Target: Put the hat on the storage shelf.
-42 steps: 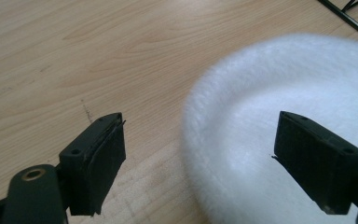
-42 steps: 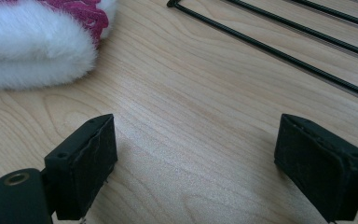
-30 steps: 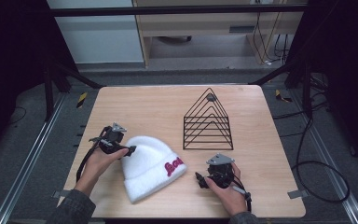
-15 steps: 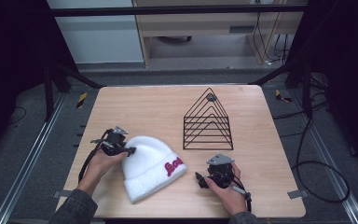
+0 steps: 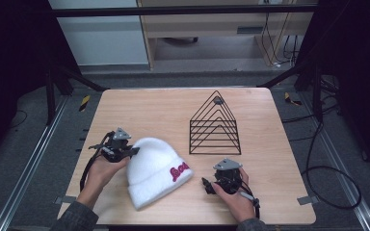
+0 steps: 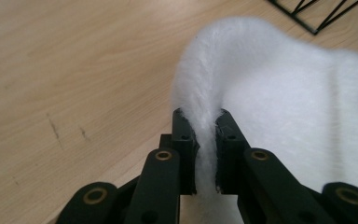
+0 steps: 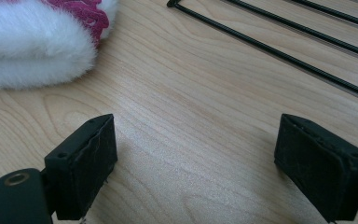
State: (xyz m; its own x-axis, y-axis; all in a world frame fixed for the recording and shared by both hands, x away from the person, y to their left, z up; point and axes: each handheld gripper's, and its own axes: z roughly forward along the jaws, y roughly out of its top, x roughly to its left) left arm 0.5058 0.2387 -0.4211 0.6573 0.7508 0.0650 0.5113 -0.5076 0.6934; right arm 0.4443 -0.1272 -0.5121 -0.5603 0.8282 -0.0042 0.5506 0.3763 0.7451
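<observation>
White fleece of the beanie [image 6: 279, 116] is pinched at its crown edge by the left gripper [image 6: 205, 154] — fingers pressed onto a raised fold. The right gripper [image 7: 196, 158] is held spread and empty, just beside the cuff. The beanie lies flat on the counter [image 5: 154, 110], near the wire rack [image 5: 215, 126]; lifting appears barely begun — placement judged outstanding.

hat [image 5: 149, 166]: fluffy white, magenta lettering on cuff, near-left | rack [image 5: 215, 126]: black wire, right | table [image 5: 164, 110]: light wood grain | grippers [image 5: 208, 185]: black, grey top plates | sleeve [image 5: 74, 219]: dark grey
</observation>
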